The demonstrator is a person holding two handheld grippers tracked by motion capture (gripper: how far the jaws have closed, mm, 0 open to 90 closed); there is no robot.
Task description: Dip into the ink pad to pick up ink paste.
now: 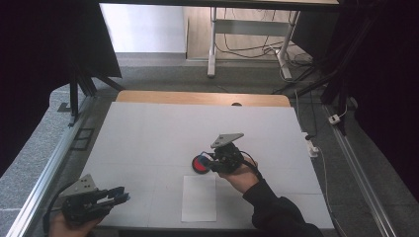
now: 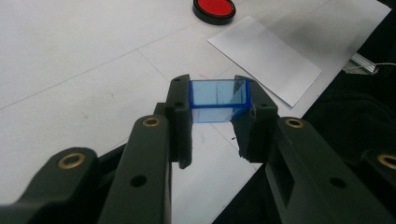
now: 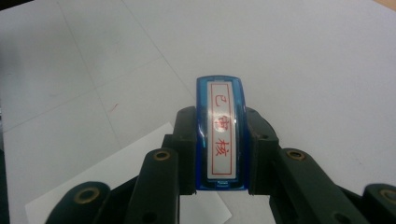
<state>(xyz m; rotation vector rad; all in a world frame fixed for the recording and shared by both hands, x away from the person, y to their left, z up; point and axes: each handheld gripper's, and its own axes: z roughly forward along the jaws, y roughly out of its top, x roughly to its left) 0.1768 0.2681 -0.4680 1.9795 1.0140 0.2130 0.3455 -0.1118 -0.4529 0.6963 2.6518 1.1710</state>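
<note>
My left gripper [image 2: 218,105] is shut on a clear blue plastic cap [image 2: 218,93], held just above the white table near its front left corner [image 1: 118,196]. My right gripper [image 3: 220,144] is shut on a blue stamp [image 3: 220,135] whose white label carries red characters. In the high view the right gripper [image 1: 209,159] holds the stamp at the right edge of a round red ink pad [image 1: 199,164] in a black case. Whether the stamp touches the pad I cannot tell. The ink pad [image 2: 214,8] also lies far ahead of the left gripper.
A white sheet of paper [image 1: 199,197] lies on the table just in front of the ink pad, between the two hands. The white table top [image 1: 163,128] stretches back to a wooden edge. Metal rails run along both sides.
</note>
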